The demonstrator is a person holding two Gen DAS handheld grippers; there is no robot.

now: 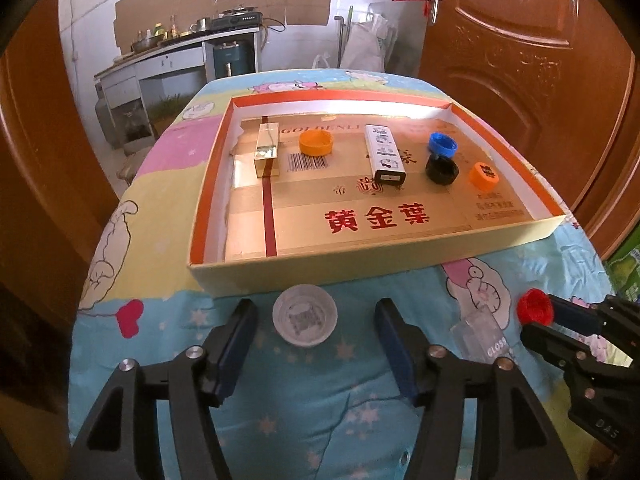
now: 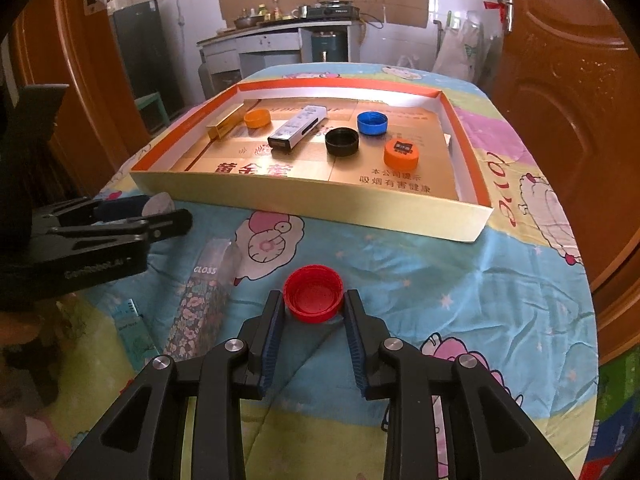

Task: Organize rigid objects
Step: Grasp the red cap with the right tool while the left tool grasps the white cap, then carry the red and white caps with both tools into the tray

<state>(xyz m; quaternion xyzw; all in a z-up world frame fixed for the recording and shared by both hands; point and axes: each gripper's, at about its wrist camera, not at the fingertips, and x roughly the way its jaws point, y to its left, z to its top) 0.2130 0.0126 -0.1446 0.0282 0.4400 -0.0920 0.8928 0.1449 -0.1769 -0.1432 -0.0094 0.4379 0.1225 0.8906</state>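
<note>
A shallow cardboard tray (image 1: pixel 320 272) lies on the cartoon-print cloth. It holds a gold box (image 1: pixel 266 152), an orange cap (image 1: pixel 316 143), a white-and-black box (image 1: pixel 386 154), a blue cap (image 1: pixel 442 145), a black cap (image 1: pixel 441 170) and a labelled orange cap (image 1: pixel 485 175). Just in front of the tray, a white cap (image 1: pixel 305 320) rests on the cloth inside my open left gripper (image 1: pixel 316 312), clear of both pads. My right gripper (image 2: pixel 313 298) is shut on a red cap (image 2: pixel 313 294), low over the cloth at the right.
A clear "GLOSS" box (image 2: pixel 204 300) with a floral print lies between the two grippers, and a small teal packet (image 2: pixel 134 324) sits left of it. Brown doors flank the table. A kitchen counter (image 1: pixel 180 44) stands beyond the far edge.
</note>
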